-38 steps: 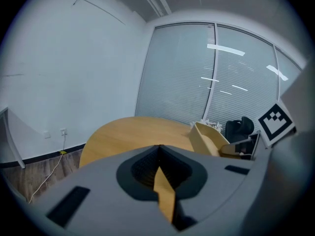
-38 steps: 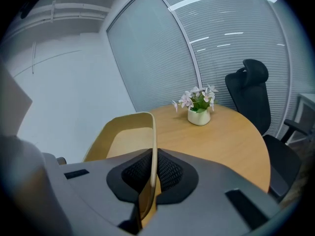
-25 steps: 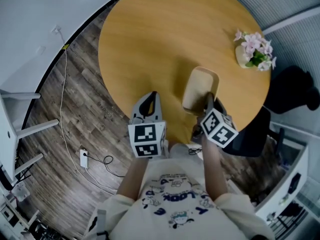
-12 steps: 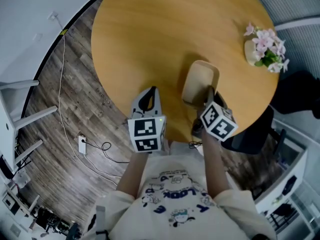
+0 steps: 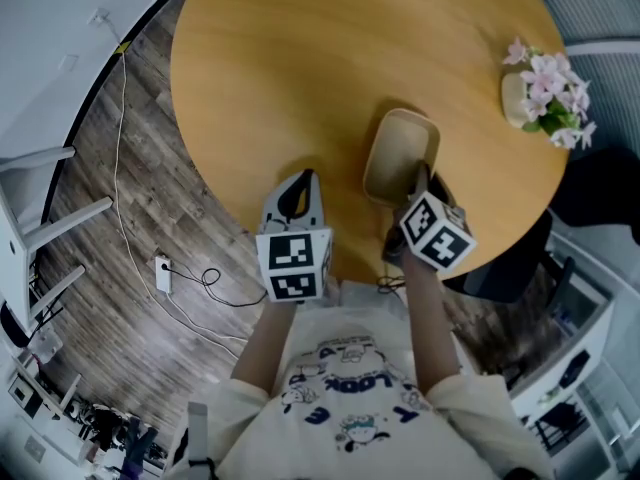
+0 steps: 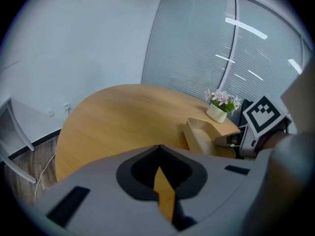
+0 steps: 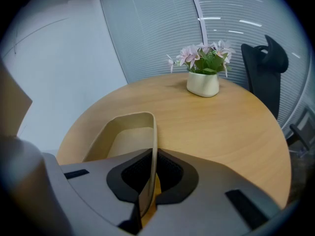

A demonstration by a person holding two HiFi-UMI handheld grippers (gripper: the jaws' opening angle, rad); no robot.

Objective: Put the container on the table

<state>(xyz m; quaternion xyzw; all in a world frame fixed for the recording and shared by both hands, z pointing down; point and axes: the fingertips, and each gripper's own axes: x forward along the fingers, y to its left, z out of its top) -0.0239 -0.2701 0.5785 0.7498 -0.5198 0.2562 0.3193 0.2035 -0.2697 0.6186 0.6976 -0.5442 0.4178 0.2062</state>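
The right gripper [image 5: 419, 186] is clenched on the near wall of the container [image 5: 398, 154], a shallow beige tray with rounded corners; in the right gripper view the thin wall stands on edge between the two jaws, which press on it from either side. Seen from the head view, the container lies over the round wooden table [image 5: 300, 58] at about 5 o'clock on its top, close to the near edge, its long side running away from the person toward 12 o'clock. Its base looks level with the wood, though no view shows for certain whether it touches. The left gripper [image 5: 297, 197] hangs at 8 o'clock from the container, apart from it, over the table's near edge; its jaws are closed tip to tip with nothing between them, only a sliver of tabletop showing behind. A small pale pot of pink flowers [image 5: 548, 90] stands at 3 o'clock on the table, well apart from the container. A black chair [image 7: 266, 65] stands beyond the table's far side in the right gripper view. On the plank floor at 8 o'clock from the table lie a white cable [image 5: 120, 193] and a power strip [image 5: 161, 273]
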